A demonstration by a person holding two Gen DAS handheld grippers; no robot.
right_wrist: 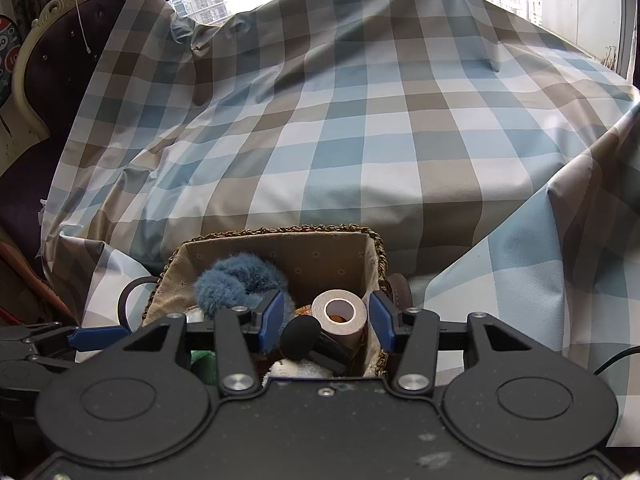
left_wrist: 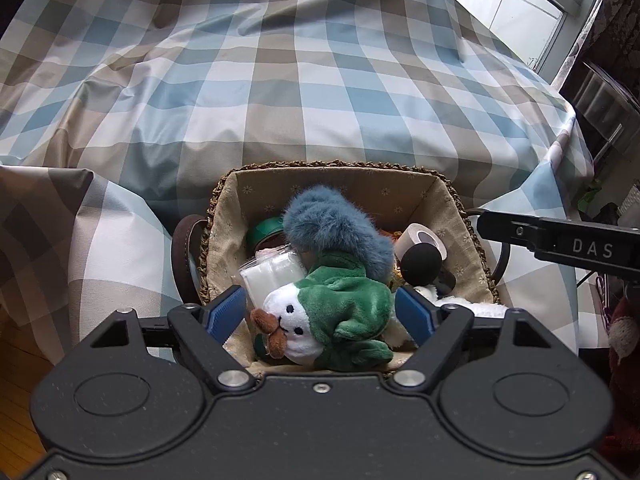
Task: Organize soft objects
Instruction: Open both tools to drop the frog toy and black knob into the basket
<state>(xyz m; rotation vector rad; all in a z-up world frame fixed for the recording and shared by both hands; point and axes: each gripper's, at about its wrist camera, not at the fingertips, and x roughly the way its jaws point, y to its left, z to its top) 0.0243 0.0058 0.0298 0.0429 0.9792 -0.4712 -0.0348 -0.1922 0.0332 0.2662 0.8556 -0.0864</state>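
Blue, beige and white checked cloth (left_wrist: 320, 92) draped over a large surface, window light behind. Woven straw basket with beige flowered lining (left_wrist: 424, 188) set at the cloth's near edge, packed full.

Inside: white plush animal in a green hooded suit (left_wrist: 320, 312) on top at the near side, fuzzy blue-grey plush piece (left_wrist: 336, 228) behind it, roll of beige tape (right_wrist: 340, 314), black foam ball (right_wrist: 300, 336), clear packet of white pads (left_wrist: 272, 276), green-lidded jar (left_wrist: 268, 232).

Left hand-held gripper (left_wrist: 320, 312) over the basket, blue pads apart on either side of the green-suited plush, not pressing it. Right hand-held gripper (right_wrist: 326, 322) above the tape roll and foam ball; jaws apart in view, nothing clamped.

Risks: pile heaped high, so plush likely to slump or tumble out the near side if nudged. Pads could snag loose fabric on withdrawal. Two grippers close together, collision possible.
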